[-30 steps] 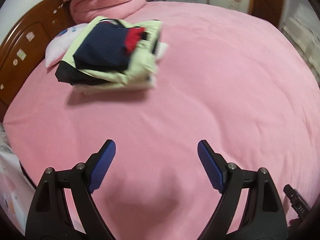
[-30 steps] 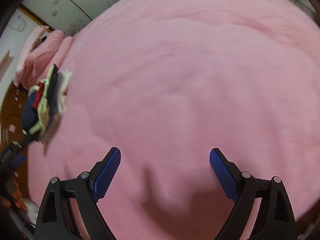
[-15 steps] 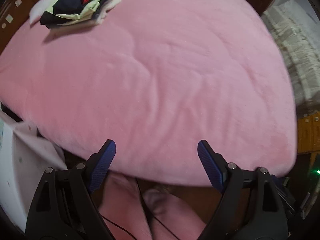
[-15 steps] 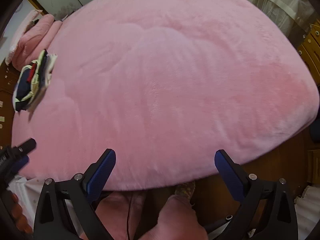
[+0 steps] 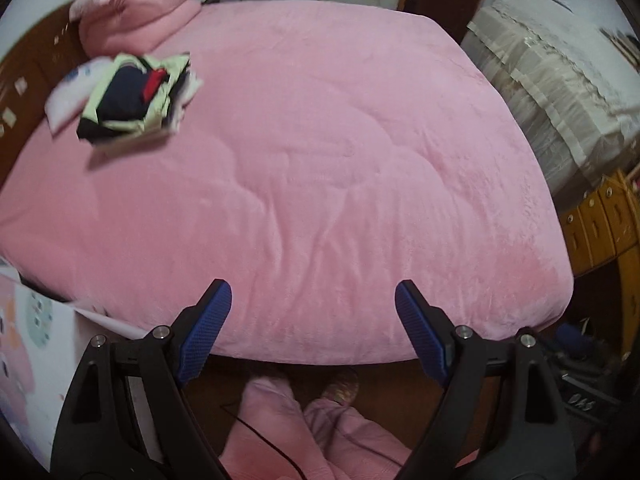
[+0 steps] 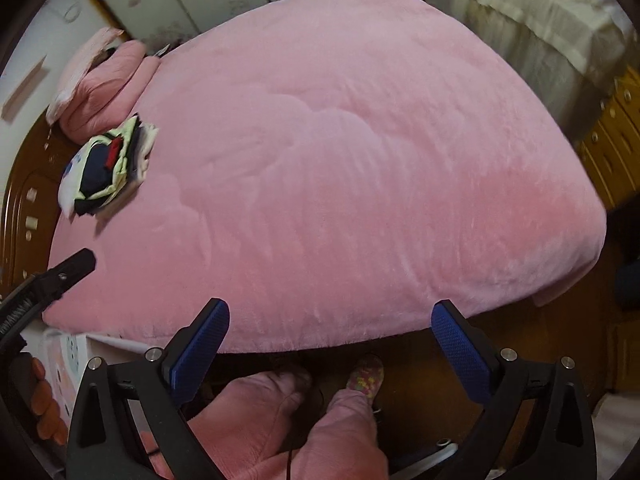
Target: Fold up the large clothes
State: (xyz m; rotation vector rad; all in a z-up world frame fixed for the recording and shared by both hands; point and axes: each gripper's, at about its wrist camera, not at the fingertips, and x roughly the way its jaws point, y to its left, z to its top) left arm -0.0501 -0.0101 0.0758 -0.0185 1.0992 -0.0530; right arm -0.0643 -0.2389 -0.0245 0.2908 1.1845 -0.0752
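Note:
A folded pile of clothes (image 5: 136, 100), pale green, navy and red, lies on the pink bed cover (image 5: 320, 140) near the headboard, far from both grippers. My left gripper (image 5: 312, 312) hangs open over the bed's near edge with nothing between its blue pads. In the right wrist view the pile (image 6: 108, 168) sits at the far left of the cover (image 6: 360, 160). My right gripper (image 6: 330, 328) is wide open and empty above the same edge. A black part of the left tool (image 6: 60, 276) pokes in at the left.
A person's legs in pink trousers (image 5: 280, 420) and a patterned slipper (image 6: 366, 372) stand below the bed edge. A folded pink duvet (image 5: 136, 20) and pillow (image 5: 68, 92) lie by the wooden headboard (image 5: 24, 80). Cloth-covered furniture (image 5: 560, 80) and wooden drawers (image 5: 600, 220) flank the right.
Both grippers have drawn back and up from the bed, so the pile looks farther off and the bed's near edge and the legs have come into view. The right jaws widened slightly.

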